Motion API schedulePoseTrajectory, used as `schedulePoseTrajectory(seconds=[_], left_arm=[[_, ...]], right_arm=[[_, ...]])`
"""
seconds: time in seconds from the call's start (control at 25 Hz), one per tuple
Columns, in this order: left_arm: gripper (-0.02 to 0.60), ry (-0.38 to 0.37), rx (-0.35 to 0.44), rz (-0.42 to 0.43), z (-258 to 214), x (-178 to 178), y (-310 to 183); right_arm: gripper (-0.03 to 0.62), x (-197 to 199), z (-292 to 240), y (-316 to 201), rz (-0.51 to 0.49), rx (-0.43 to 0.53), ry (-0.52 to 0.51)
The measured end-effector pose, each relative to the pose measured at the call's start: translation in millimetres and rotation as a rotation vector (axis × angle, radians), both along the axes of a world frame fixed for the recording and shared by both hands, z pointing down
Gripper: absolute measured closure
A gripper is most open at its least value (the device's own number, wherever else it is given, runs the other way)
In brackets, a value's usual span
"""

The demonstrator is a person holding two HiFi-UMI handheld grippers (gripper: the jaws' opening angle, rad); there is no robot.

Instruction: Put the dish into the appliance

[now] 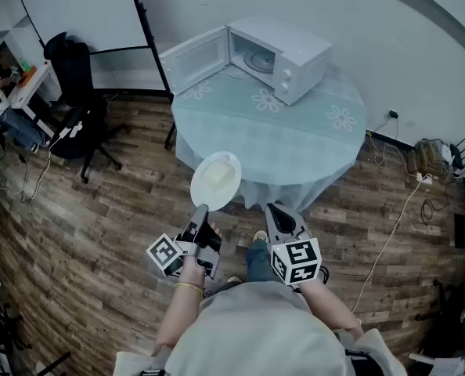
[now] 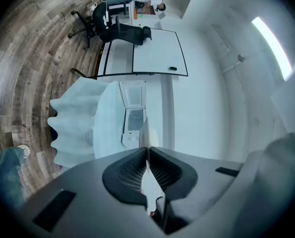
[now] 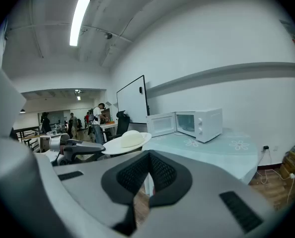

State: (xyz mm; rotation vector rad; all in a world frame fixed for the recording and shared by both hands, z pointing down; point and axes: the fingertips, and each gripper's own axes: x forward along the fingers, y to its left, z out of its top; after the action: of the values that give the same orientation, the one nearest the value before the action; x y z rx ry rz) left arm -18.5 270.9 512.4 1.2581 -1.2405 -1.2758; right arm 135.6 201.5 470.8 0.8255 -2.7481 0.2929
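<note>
A white plate [image 1: 215, 180] carrying a pale mound of food hangs level in front of the round table's near edge. My left gripper [image 1: 200, 209] is shut on the plate's near rim. In the left gripper view the plate [image 2: 144, 133] shows edge-on, pinched between the pads. The white microwave [image 1: 283, 53] stands at the back of the table with its door [image 1: 193, 59] swung open to the left. My right gripper [image 1: 277, 209] is beside the left one, shut and holding nothing. The right gripper view shows the plate [image 3: 127, 142] and the microwave [image 3: 197, 123] beyond it.
The round table [image 1: 295, 139] wears a pale blue cloth with flower prints. A black office chair [image 1: 80, 92] and a whiteboard [image 1: 88, 10] stand at the back left. Cables and a power strip [image 1: 420, 180] lie on the wooden floor at right.
</note>
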Motion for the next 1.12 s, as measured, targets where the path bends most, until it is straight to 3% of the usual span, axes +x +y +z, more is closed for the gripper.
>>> schedulePoseTrajectory(seconds=[0.72,1.12], left_arm=[[0.557,0.002,-0.008,0.017,1,-6,11],[0.557,0.008,-0.021,0.030,13,-42,-40]], right_arm=[[0.589,-11,2,27,-0.019,-0.013,-0.030],[0.589,-51,7,-32,-0.024,-0.015,-0.019]])
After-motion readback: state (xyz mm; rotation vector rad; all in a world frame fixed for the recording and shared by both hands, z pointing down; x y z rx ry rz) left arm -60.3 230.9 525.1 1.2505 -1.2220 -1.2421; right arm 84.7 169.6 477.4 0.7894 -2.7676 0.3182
